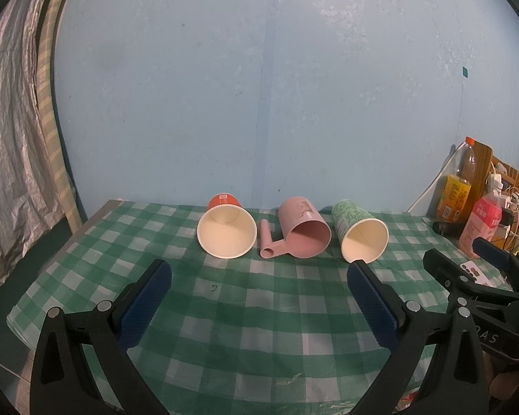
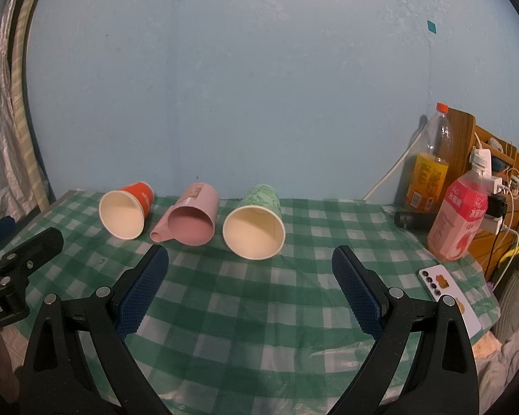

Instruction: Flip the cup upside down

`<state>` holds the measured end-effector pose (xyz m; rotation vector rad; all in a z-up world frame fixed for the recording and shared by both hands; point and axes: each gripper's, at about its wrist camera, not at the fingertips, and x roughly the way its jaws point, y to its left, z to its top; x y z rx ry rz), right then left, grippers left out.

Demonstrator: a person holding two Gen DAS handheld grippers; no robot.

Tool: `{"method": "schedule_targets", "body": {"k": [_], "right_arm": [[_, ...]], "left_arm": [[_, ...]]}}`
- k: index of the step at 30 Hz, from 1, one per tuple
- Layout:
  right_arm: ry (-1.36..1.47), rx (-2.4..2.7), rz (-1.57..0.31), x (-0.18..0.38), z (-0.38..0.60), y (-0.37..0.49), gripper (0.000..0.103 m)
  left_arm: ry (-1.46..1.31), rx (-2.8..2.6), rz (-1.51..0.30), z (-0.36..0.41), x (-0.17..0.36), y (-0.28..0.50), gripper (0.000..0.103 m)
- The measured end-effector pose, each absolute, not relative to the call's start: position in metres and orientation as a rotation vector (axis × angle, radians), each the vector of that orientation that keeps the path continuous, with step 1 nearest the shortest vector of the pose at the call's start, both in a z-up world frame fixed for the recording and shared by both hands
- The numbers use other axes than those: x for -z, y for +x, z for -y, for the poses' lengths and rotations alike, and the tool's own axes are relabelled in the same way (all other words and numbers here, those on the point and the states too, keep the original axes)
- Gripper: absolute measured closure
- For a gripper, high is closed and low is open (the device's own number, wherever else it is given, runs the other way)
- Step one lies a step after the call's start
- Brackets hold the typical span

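Three cups lie on their sides in a row on the green checked tablecloth [image 1: 245,311], mouths toward me. A red paper cup [image 1: 226,230] is on the left, a pink plastic mug [image 1: 302,231] with a handle in the middle, a green patterned paper cup [image 1: 360,234] on the right. They also show in the right wrist view: the red cup [image 2: 126,212], the pink mug [image 2: 192,216], the green cup [image 2: 256,230]. My left gripper [image 1: 259,273] is open and empty, short of the cups. My right gripper [image 2: 251,259] is open and empty, just in front of the green cup.
A blue wall stands behind the table. At the right are an orange-capped bottle [image 2: 430,166], a pink drink bottle [image 2: 458,214], a dark cylinder [image 2: 413,220], a phone [image 2: 449,294], a wooden rack with cables [image 2: 494,173]. A silver sheet [image 1: 7,138] hangs at left.
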<state>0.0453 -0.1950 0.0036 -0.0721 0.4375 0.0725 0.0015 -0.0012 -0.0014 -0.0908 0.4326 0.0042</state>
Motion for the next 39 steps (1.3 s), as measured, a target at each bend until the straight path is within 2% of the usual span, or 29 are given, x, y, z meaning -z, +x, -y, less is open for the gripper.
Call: {"method": "schedule_targets", "body": {"k": [26, 39], "right_arm": [[-0.064, -0.076, -0.445, -0.002, 0.197, 0.047, 0.009], [0.019, -0.114, -0.498, -0.001, 0.216, 0.071, 0.009]], "left_arm": [[-0.093, -0.002, -0.450, 0.004, 0.004, -0.002, 0.001], [-0.054, -0.001, -0.556, 0.033, -0.008, 0.013, 0.001]]}}
